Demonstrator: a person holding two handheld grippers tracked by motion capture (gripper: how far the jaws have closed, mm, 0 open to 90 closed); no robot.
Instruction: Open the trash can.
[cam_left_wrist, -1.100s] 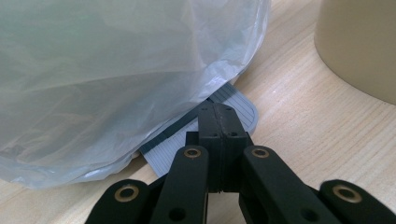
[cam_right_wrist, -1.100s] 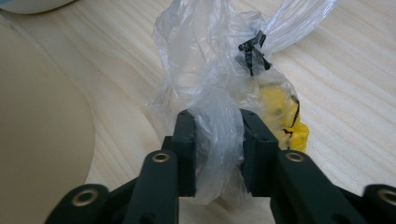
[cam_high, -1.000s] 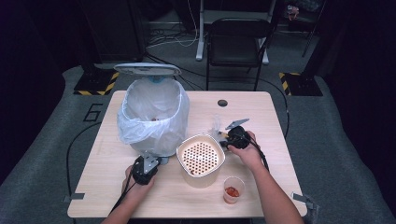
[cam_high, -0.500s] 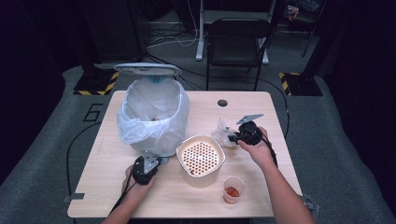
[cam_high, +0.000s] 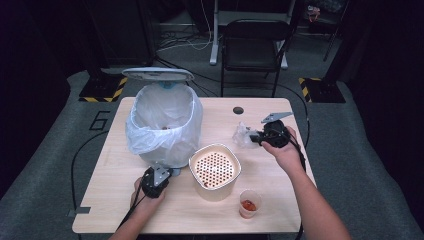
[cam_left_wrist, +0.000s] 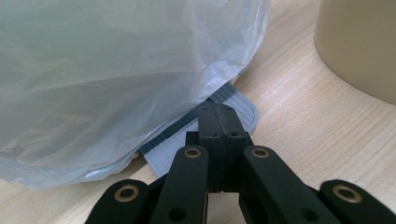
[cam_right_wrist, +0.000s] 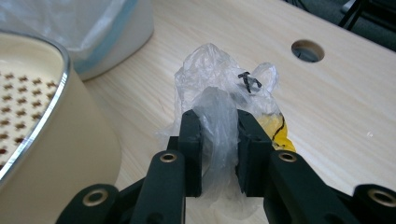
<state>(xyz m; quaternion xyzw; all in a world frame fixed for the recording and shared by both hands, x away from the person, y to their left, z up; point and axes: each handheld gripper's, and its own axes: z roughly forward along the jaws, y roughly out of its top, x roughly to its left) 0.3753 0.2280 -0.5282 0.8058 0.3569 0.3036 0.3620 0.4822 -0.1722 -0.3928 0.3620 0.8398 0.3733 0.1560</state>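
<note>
Plastic wrapper (cam_high: 244, 134), clear and crumpled, sits right of centre in the high view, pinched by the right gripper (cam_high: 256, 138) and lifted off the wooden table (cam_high: 300, 220). Left of centre stands a white bin (cam_high: 162, 127) lined with a pale bag, its lid (cam_high: 157, 74) raised behind it. Just below and right of the bin is a cream strainer basket (cam_high: 215, 170) with a perforated floor, and lower right of that a small cup (cam_high: 248, 203) with something red inside. The left gripper (cam_high: 159, 172) rests at the bin's foot, low and left of centre, in a hand that comes up from the bottom edge.

Left gripper view: the two black jaws are pressed flat together in the lower middle, nothing between them, their tips over a grey ribbed pedal (cam_left_wrist: 243, 109) that sticks out from under the bin bag (cam_left_wrist: 116, 79). The bag takes the upper left; the cream basket's wall (cam_left_wrist: 359, 46) is at the upper right.

Right gripper view: the jaws in the lower middle clamp a fold of the clear wrapper (cam_right_wrist: 219, 93), which bunches up above them with a dark twist at its top and something yellow (cam_right_wrist: 273, 128) inside, to the right. The strainer basket (cam_right_wrist: 46, 126) is at the left, the bin's base (cam_right_wrist: 121, 32) at the upper left, and a round hole (cam_right_wrist: 308, 50) in the tabletop at the upper right.
</note>
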